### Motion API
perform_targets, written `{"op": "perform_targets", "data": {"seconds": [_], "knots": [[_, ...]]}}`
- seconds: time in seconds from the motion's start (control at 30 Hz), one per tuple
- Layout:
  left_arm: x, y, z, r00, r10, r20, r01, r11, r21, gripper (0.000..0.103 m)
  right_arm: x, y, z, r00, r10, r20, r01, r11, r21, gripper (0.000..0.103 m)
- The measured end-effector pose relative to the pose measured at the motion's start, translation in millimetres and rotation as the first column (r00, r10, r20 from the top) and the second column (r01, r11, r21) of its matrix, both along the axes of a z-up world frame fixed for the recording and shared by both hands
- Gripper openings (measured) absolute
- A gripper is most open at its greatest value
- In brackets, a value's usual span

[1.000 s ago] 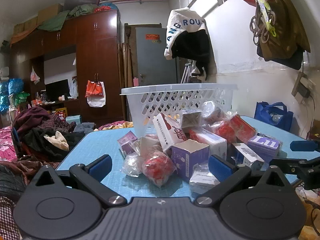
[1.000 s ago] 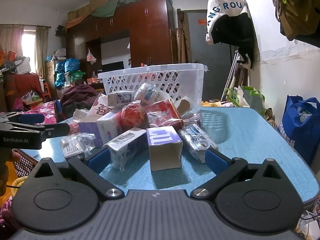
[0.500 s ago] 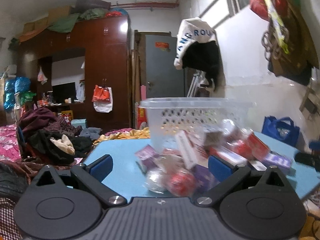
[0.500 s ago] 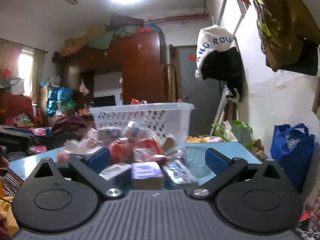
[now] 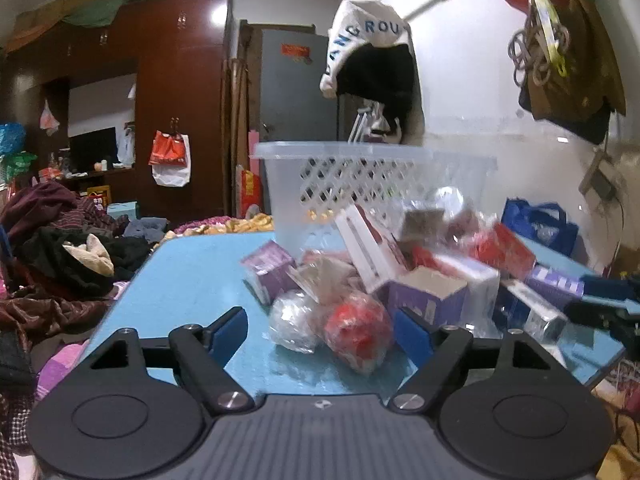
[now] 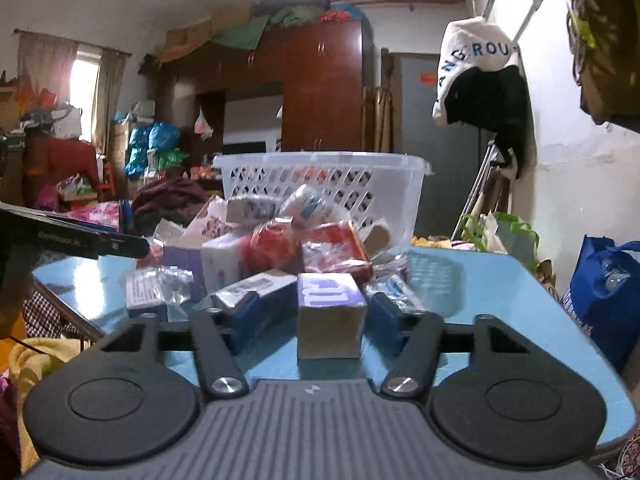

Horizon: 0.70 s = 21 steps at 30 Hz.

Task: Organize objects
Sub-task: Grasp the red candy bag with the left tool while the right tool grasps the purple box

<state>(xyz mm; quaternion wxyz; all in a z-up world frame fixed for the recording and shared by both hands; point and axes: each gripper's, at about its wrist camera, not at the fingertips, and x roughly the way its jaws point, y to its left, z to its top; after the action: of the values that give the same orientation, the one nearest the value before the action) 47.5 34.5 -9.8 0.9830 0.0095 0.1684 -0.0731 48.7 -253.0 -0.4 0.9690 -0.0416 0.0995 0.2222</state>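
On the cluttered blue table [image 6: 472, 292], a light, stiff purple box [image 6: 330, 312], best taken by its flat sides, is bracketed untouched by the closing right hand-held gripper [image 6: 316, 320], a crinkly, slippery red packet [image 5: 356, 332] by the closing left hand-held gripper [image 5: 320, 332].

You are working in a lived-in home, a bedroom used for storage as well. A tall dark wooden wardrobe [image 6: 320, 92] fills the far wall, with cardboard boxes and folded cloth [image 6: 240, 32] stacked on top. Heaps of clothes [image 5: 60, 240] lie to one side, a curtained window [image 6: 86, 80] lets in daylight, and a hooded jacket [image 5: 372, 52] hangs on the white wall beside a grey door [image 5: 296, 92]. Your blue tabletop [image 5: 188, 276] carries a white laundry basket [image 6: 320, 176] and household packets.
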Motion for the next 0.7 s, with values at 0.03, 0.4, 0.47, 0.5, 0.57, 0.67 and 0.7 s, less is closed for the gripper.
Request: {"op": "perform_targets", "data": {"seconds": [0.03, 0.4, 0.47, 0.5, 0.57, 0.67, 0.7], "knots": [[2.5, -2.8, -2.2, 1.000, -0.002, -0.003, 0.002, 1.000, 0.010, 0.083, 0.6, 1.1, -1.2, 1.000, -0.006, 0.002, 0.006, 1.000, -0.009, 0.058], [9.1, -18.3, -8.8, 1.000, 0.006, 0.002, -0.006, 0.997, 0.080, 0.068, 10.3, 2.2, -6.7, 0.999, -0.015, -0.039, 0.014, 0.999, -0.034, 0.045], [6.6, -22.6, -10.1, 1.000, 0.011, 0.012, -0.012, 0.993, 0.116, 0.064, 8.5, 0.7, -5.6, 0.999, -0.013, -0.035, 0.012, 1.000, -0.029, 0.043], [5.7, -23.6, -10.4, 1.000, 0.009, 0.014, -0.011, 0.993, 0.121, 0.061, 7.7, 0.3, -5.2, 0.999, -0.011, -0.034, 0.010, 1.000, -0.029, 0.043], [4.6, -25.0, -11.5, 1.000, -0.003, 0.012, 0.001, 0.993, 0.122, 0.057, 6.8, -0.5, -4.3, 0.999, -0.010, -0.031, 0.009, 1.000, -0.028, 0.043], [8.1, -27.0, -13.3, 1.000, -0.006, 0.003, 0.006, 0.991, 0.131, 0.057, 8.2, 1.1, -3.8, 0.999, -0.007, -0.033, 0.006, 0.999, -0.032, 0.043], [9.2, -26.7, -13.7, 1.000, -0.005, 0.001, 0.005, 0.992, 0.126, 0.057, 8.7, 1.3, -3.5, 0.999, -0.005, -0.035, 0.004, 0.999, -0.032, 0.043]]}}
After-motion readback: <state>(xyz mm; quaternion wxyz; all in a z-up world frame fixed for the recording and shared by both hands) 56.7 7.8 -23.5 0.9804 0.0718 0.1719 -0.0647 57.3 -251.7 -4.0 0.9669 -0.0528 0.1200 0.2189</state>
